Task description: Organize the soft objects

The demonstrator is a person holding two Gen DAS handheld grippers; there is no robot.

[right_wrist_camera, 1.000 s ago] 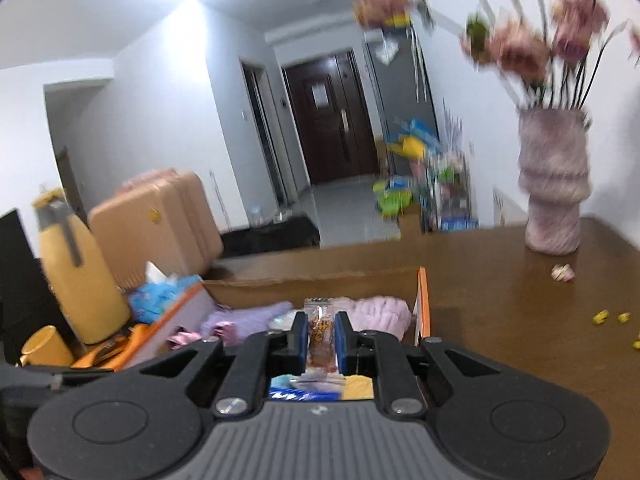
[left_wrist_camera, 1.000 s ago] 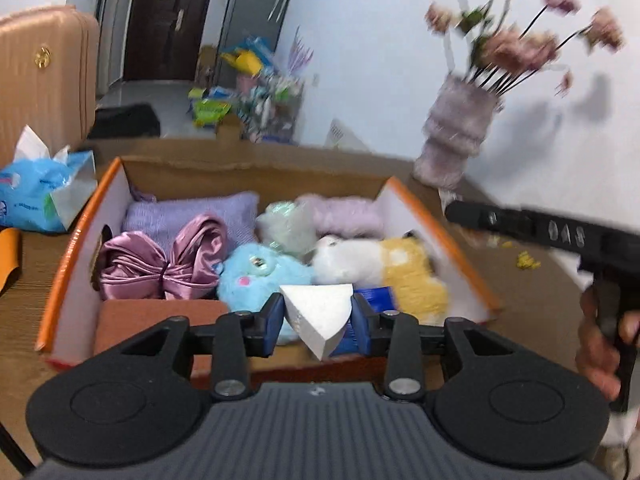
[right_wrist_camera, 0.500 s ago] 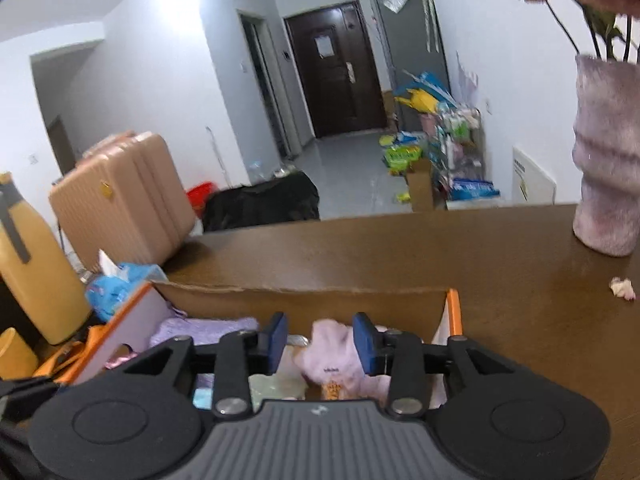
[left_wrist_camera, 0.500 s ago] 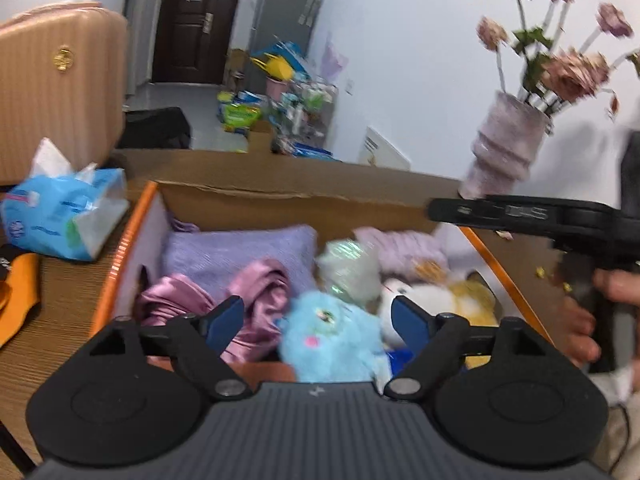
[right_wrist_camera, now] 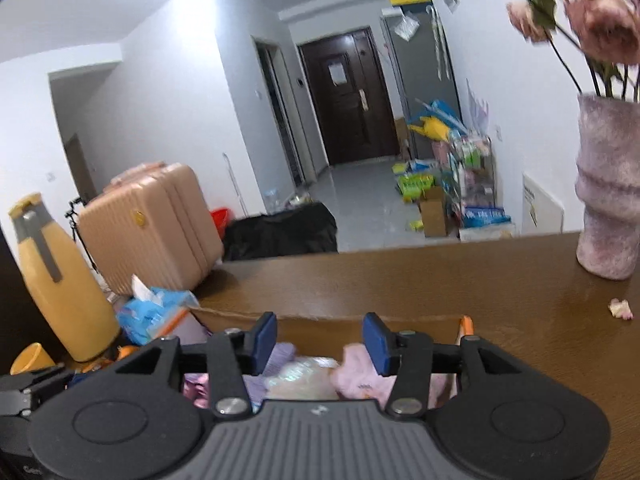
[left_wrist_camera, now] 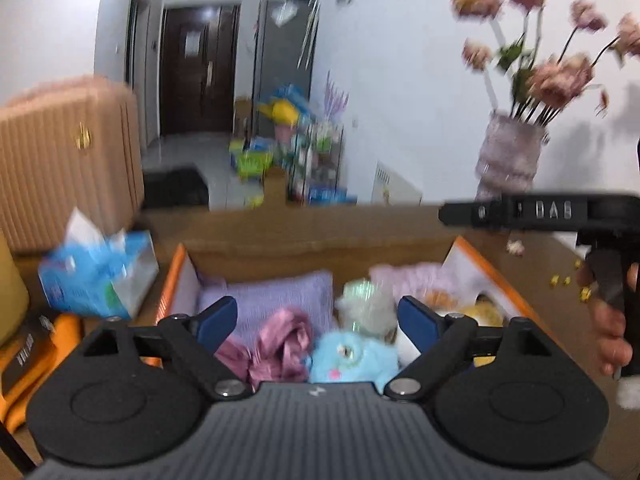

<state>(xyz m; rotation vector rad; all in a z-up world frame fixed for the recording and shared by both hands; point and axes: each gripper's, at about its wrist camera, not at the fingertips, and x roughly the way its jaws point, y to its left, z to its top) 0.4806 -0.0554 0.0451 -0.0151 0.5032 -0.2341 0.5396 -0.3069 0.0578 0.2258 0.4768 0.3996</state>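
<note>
Left view is motion-blurred; edges of most things are smeared. Landmark: the cardboard box (left_wrist_camera: 181, 264) with orange rim, sitting on the brown bench (right_wrist_camera: 400, 280).

Hidden or unclear: the near wall of the box is covered by the left tool (left_wrist_camera: 316, 320) body. A yellow plush (left_wrist_camera: 484, 314) at the box's right side shows only in part behind the tool's right finger. In the right view the box interior is mostly blocked by the right tool (right_wrist_camera: 319, 340); only slivers of soft items show between its fingers. The right tool, seen side-on from the left view (left_wrist_camera: 540, 212), is cut off at the frame edge, and the hand (left_wrist_camera: 610, 332) gripping it shows only partly.

Tools: left tool fingers spread wide apart, nothing between them. Right tool fingers also apart, empty.

Inside the box: lilac folded cloth (left_wrist_camera: 276, 300) toward the back left, pink satin bow (left_wrist_camera: 280, 344) in front of it, blue plush (left_wrist_camera: 352, 360) at front centre, a pale green-white bundle (left_wrist_camera: 362, 304) behind that, and a pink fuzzy item (left_wrist_camera: 412, 276) at the back right (detail too soft to name further).

Surface and room: left of the box, a blue tissue pack (left_wrist_camera: 96, 276); farther left, a yellow bottle (right_wrist_camera: 60, 280). Right of the box, a pink vase (right_wrist_camera: 608, 200) with flowers, and a few petals on the bench. Beyond the bench: a pink suitcase (right_wrist_camera: 152, 216), white walls, a dark door (right_wrist_camera: 348, 96).
</note>
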